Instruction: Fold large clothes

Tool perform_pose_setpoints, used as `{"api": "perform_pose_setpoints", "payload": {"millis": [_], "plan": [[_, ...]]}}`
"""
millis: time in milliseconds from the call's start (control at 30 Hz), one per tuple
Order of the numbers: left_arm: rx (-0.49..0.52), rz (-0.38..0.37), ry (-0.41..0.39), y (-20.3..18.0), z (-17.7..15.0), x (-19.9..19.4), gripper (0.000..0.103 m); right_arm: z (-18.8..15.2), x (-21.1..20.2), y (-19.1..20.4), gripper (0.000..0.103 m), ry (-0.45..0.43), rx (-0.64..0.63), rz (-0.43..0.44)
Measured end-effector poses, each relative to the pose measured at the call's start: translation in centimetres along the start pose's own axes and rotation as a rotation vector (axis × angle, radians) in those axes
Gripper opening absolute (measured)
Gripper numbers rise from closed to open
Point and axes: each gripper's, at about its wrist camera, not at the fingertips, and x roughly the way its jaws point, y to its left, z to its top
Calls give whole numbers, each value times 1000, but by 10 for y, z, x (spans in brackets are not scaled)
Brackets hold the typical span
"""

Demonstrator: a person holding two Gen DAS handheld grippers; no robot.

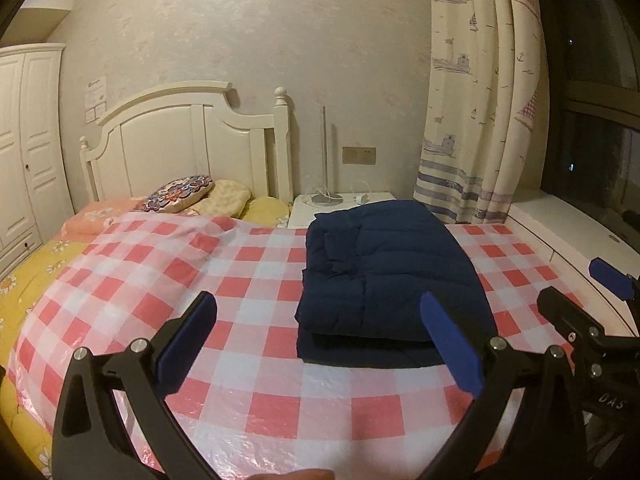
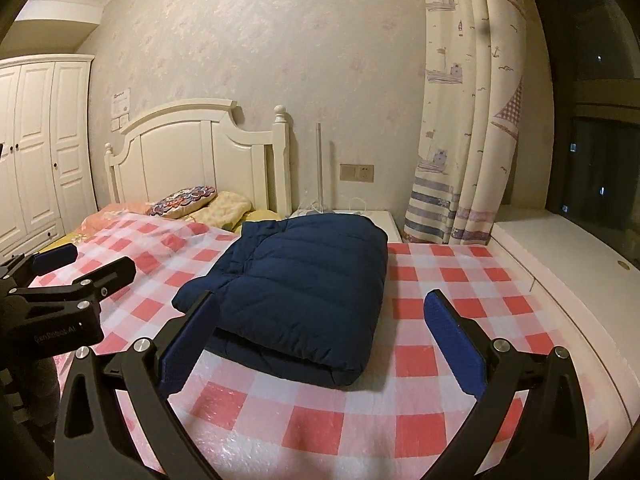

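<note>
A navy quilted down jacket (image 1: 392, 276) lies folded into a thick rectangular stack on the red-and-white checked sheet (image 1: 256, 276) of the bed; it also shows in the right wrist view (image 2: 304, 292). My left gripper (image 1: 318, 340) is open and empty, held above the sheet just in front of the jacket. My right gripper (image 2: 320, 340) is open and empty, close in front of the jacket's near edge. The right gripper shows at the right edge of the left wrist view (image 1: 576, 284), and the left gripper at the left edge of the right wrist view (image 2: 80, 266).
Pillows (image 1: 180, 194) lie at the white headboard (image 1: 188, 144). A white nightstand (image 1: 340, 208) with a lamp stands beyond the jacket. A curtain (image 1: 476, 100), a window ledge (image 2: 560, 248) on the right and a wardrobe (image 1: 24, 140) on the left border the bed.
</note>
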Motion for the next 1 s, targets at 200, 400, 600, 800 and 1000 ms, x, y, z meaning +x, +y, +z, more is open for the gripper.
{"api": "perform_pose_setpoints", "payload": {"millis": [200,400,600,800,1000], "plan": [[5,17,-20,2,1,-4,101,0,-2,3,99,-10,-10,1],[15,25,-35,0,1,-9,101,-1,-2,8,99,-11,-26,5],[15,32,-40,0,1,-10,101,-3,-2,9,99,-3,-33,8],[8,34,-28,3,0,-8,101,-4,-1,13,99,5,-44,8],[8,34,-27,4,0,-8,101,-4,-1,14,99,6,-48,10]]}}
